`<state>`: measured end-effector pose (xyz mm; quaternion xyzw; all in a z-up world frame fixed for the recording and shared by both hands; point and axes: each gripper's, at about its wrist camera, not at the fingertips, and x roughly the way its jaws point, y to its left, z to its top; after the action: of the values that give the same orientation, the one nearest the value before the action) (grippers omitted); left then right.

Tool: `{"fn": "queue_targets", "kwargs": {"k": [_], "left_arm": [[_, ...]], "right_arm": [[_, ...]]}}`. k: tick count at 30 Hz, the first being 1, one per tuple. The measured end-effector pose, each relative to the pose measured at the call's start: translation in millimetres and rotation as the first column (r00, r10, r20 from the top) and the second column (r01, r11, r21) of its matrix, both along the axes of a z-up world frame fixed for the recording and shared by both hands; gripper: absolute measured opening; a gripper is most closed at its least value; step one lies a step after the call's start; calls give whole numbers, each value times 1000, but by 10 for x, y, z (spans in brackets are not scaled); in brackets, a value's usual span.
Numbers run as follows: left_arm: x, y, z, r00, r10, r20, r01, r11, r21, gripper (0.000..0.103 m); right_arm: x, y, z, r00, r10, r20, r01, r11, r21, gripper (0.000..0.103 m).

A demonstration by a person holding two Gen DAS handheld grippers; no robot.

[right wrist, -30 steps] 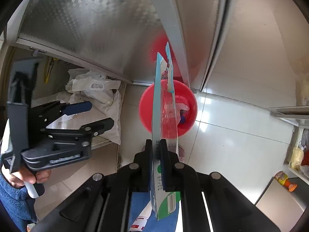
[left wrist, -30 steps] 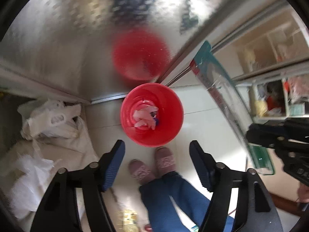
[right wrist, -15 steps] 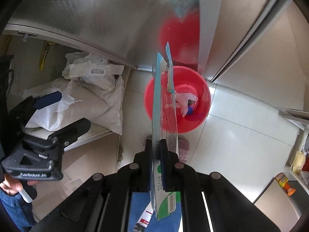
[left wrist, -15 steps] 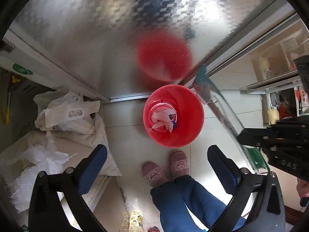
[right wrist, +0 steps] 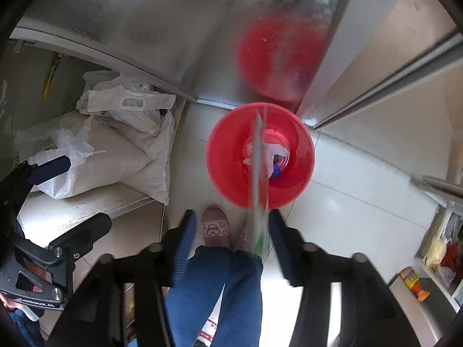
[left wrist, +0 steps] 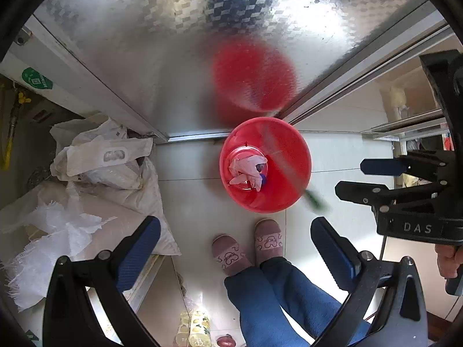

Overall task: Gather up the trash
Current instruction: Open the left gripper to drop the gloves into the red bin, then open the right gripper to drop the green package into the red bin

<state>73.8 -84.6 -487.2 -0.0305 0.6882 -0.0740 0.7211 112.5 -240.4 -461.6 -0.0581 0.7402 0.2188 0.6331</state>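
The right gripper has just been opening its jaws, so the wrapper slips free over the red bin, the left gripper is wide apart and empty, and next comes more trash.

Right gripper open above red bin.
Jaws just opened; blurred clear wrapper between them, untouched. Tissue in bin; slippers on floor.
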Motion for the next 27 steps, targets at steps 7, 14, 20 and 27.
{"fn": "queue_targets", "kwargs": {"k": [7, 14, 20, 27], "left_arm": [[-17, -14, 199, 1000, 0, 19, 0, 1000, 2, 103], [-97, -46, 707, 998, -7, 68, 6, 1000, 10, 103], [-188, -56, 1300, 994, 9, 104, -8, 1000, -7, 103], [-389, -49, 2236, 986, 31, 166, -34, 999, 15, 103]], "right_arm": [[-20, -35, 124, 999, 21, 47, -21, 1000, 8, 76], [-100, -139, 657, 985, 20, 171, -17, 1000, -16, 89], [-193, -182, 1274, 972, 39, 231, -36, 999, -17, 100], [-302, -193, 2125, 952, 60, 301, -64, 998, 1, 102]]}}
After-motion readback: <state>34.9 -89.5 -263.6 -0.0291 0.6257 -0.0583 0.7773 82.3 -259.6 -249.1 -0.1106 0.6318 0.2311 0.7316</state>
